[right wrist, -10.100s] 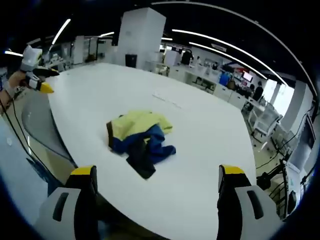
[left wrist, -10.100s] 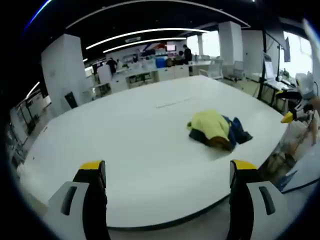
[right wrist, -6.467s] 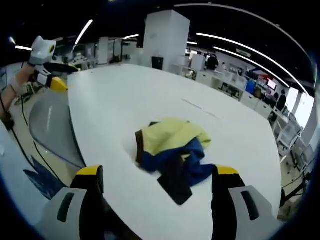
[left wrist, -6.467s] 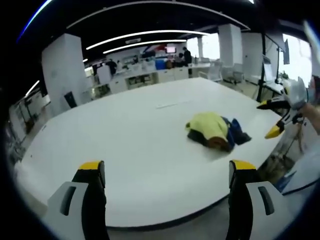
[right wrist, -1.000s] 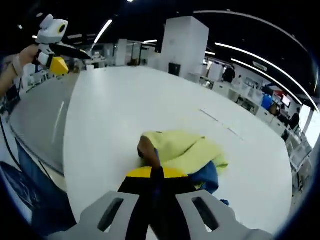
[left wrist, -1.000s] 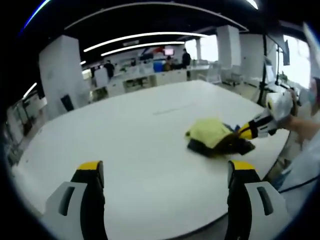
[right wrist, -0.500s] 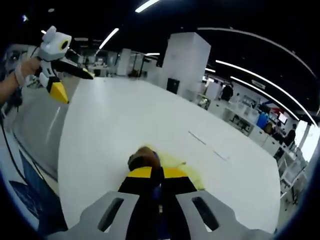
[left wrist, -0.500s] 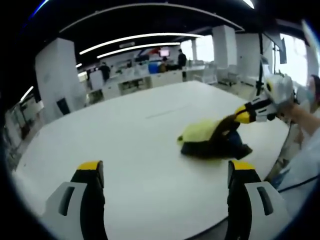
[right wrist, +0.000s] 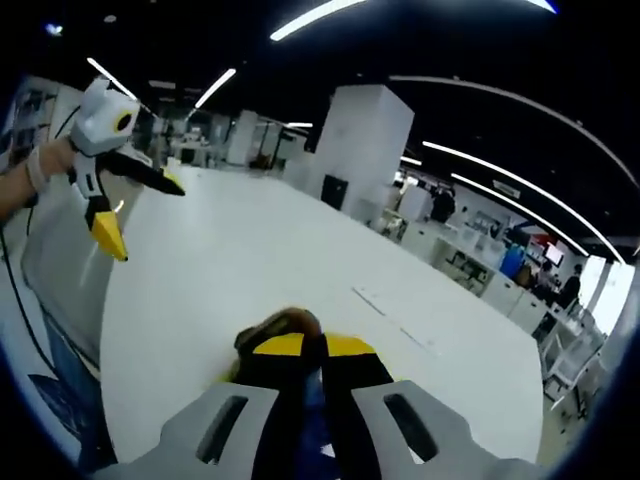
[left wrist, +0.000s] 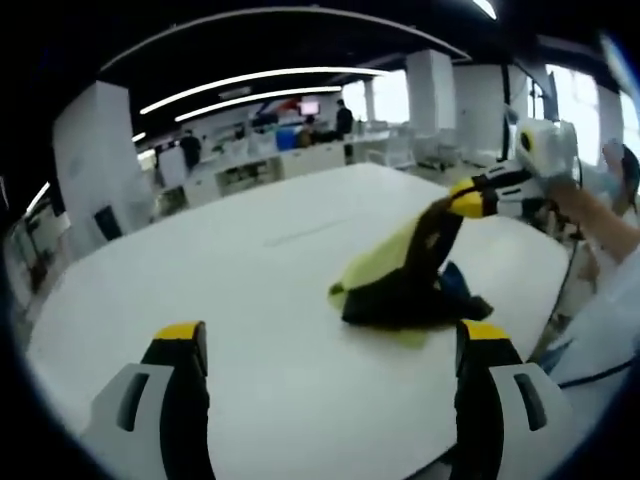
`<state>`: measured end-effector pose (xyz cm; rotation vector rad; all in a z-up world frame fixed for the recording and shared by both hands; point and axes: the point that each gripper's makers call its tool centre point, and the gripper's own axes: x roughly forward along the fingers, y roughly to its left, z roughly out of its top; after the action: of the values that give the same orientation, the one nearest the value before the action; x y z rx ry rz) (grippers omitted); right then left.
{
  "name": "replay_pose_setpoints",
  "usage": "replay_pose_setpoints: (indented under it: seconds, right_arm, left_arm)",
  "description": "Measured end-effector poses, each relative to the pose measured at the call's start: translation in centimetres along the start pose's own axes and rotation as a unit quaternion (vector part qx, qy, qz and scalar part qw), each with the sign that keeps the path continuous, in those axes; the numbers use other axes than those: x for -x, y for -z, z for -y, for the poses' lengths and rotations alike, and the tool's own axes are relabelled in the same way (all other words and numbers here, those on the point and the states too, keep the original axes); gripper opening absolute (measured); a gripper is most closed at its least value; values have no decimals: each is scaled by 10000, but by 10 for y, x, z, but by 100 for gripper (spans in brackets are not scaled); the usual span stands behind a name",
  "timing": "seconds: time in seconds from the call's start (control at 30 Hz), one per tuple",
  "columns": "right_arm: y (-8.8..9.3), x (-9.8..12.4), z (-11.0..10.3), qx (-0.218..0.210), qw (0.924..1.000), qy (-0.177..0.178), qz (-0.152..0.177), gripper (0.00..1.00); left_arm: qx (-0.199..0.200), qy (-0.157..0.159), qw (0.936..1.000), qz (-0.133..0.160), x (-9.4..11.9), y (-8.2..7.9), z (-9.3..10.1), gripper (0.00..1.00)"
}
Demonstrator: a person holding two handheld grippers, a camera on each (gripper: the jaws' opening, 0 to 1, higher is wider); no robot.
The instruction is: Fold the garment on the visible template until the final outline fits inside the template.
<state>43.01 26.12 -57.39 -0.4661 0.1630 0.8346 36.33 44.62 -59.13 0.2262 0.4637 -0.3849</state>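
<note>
Garment (left wrist: 405, 275) hangs from the closed right claw (left wrist: 462, 198); open, empty left claw (left wrist: 330, 345) waits well apart, nearer its left end.

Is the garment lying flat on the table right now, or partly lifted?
Partly lifted: the right gripper pinches one end of the garment up off the table; the rest lies bunched.

1. The garment (left wrist: 405, 275) is soft, matt cloth, yellow over darker folds.
2. The table (left wrist: 240, 300) is smooth and white, with a faint sheen.
3. The right gripper (right wrist: 312, 352) and left gripper (left wrist: 335, 345) look hard plastic: grey bodies, yellow-tipped black jaws.
</note>
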Motion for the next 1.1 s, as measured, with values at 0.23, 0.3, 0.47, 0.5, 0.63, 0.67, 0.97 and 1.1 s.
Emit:
replay_pose_setpoints:
  seconds: [0.23,0.3,0.47,0.5,0.63,0.67,0.97,1.1]
  right_arm:
    - [-10,1,11,71,9999,28,88,5]
    - [-12,1,14,96,9999,36,102,5]
    - [-18,0,20,113,9997,89,197,5]
    - [-17,0,21,116,9997,100,199,5]
    - [-17,0,21,105,9997,96,189,5]
    - [-18,1,21,103,9997,96,192,5]
    - [-15,4,23,33,9998,121,161,5]
    - [-14,5,25,23,9998,132,157,5]
  left_arm:
    - [-296,21,9995,-49,-18,-2,6,99]
    - [-425,-32,9991,-64,-24,-2,6,99]
    - [-864,-79,9962,-2,-37,-5,12,99]
    - [-830,-19,9965,13,-39,-5,15,99]
    - [-1003,111,9948,136,-48,-9,29,99]
    - [-1124,99,9934,180,-51,-11,32,99]
    - [-1291,181,9904,459,-70,-20,41,93]
    - [-1630,225,9851,504,-78,-20,48,89]
